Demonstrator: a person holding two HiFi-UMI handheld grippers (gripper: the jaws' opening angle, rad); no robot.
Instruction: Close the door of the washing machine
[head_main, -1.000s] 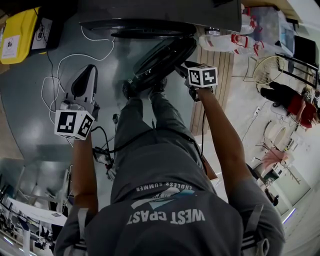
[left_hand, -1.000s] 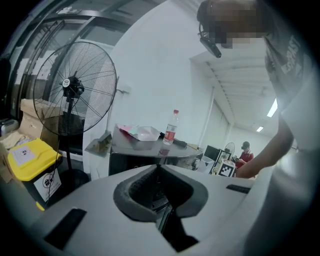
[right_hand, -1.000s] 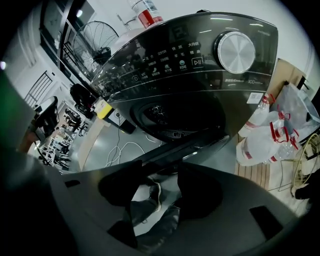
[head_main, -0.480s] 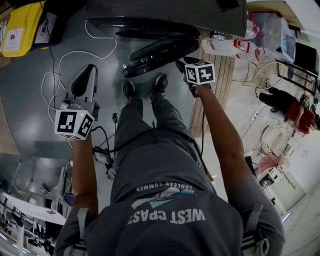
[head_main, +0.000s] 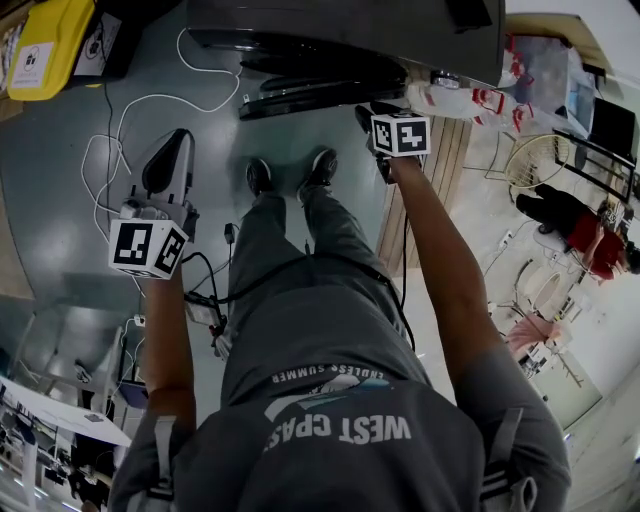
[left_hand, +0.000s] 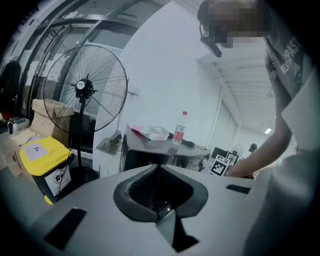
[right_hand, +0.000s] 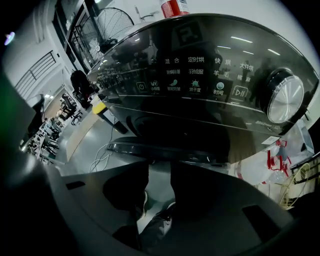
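While ajar, door (right_hand: 150, 149) by hand-held gripper (right_hand: 159, 166)

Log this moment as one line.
task: close door | round dark washing-machine door: nearly shut | right gripper: open, empty, at door rim | left gripper: shut, empty, off to the side

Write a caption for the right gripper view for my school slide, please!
The right gripper, jaws apart, points at the nearly shut door of the washing machine, below its dial.
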